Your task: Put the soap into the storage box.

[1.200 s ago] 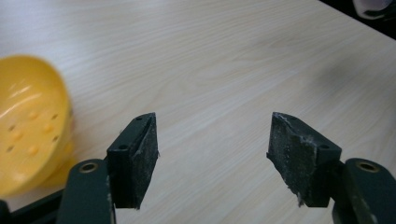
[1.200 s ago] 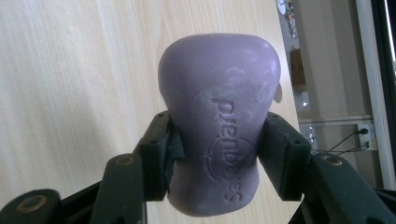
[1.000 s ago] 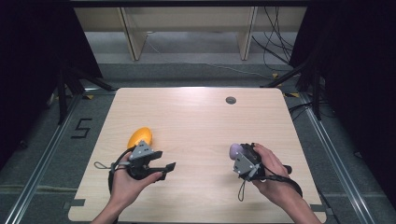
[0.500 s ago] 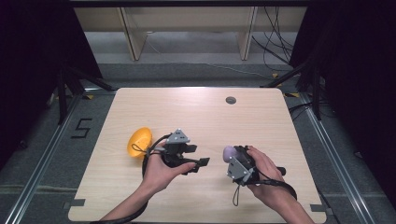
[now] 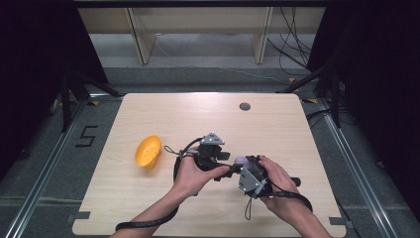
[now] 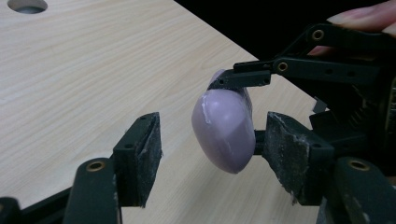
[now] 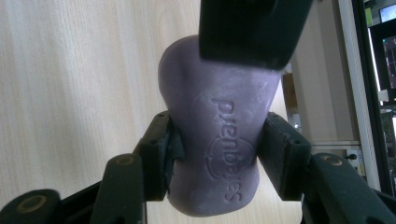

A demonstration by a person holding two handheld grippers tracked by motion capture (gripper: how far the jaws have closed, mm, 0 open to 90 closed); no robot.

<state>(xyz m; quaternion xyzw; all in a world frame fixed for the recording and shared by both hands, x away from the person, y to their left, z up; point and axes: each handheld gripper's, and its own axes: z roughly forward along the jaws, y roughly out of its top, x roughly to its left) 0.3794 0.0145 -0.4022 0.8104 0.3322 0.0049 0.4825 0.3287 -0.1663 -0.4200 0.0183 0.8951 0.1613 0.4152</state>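
Pale wooden table (image 5: 163, 203) against dark surroundings, orange bowl (image 5: 148, 151) tipped on its side left of centre, inside not visible, right gripper (image 7: 215, 154) pinching purple soap-like lump (image 7: 219, 140) mid-frame, left gripper (image 6: 212, 158) spread around lump, pads not touching.

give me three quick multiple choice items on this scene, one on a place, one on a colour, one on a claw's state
1. Where does the orange bowl lie?
A. on the table to the left of both hands
B. between the two claws
C. beside the round hole in the table

2. What colour is the moulded piece being gripped?
A. green
B. pale purple
C. red

3. How does the left claw stand?
A. shut on the piece
B. open, a pad on either side of the piece
C. resting flat on the table

Key: 1 A, the high view shows it left of the hands. 2 B, both gripper views show purple. 3 B, gaps show beside the piece, while the right claw clamps it.
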